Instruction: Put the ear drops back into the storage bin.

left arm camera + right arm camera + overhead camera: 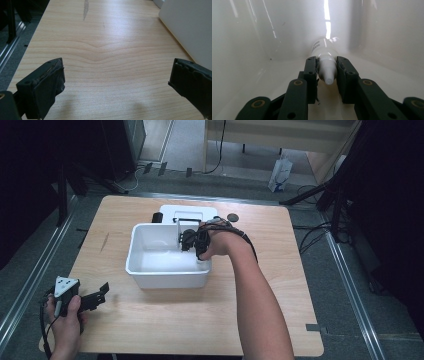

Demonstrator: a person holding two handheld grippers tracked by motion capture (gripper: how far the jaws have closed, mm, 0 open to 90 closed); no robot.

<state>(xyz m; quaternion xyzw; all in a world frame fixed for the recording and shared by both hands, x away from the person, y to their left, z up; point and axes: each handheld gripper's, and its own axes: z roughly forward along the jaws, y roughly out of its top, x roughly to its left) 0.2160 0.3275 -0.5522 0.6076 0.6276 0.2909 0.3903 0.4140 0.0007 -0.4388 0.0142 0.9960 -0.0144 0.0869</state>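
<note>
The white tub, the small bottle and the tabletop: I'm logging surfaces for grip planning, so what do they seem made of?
White tub: probably glossy plastic; its inner walls throw streaky highlights in the right gripper view.
Small bottle: likely plastic, with a matte ribbed white cap; it is gripped by the right gripper.
Tabletop: light wood or wood-look laminate, with visible grain.

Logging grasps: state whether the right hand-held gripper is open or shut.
Shut: the right hand-held gripper has both jaws pressed against the ribbed cap of a small white plastic bottle inside the white plastic tub.
</note>
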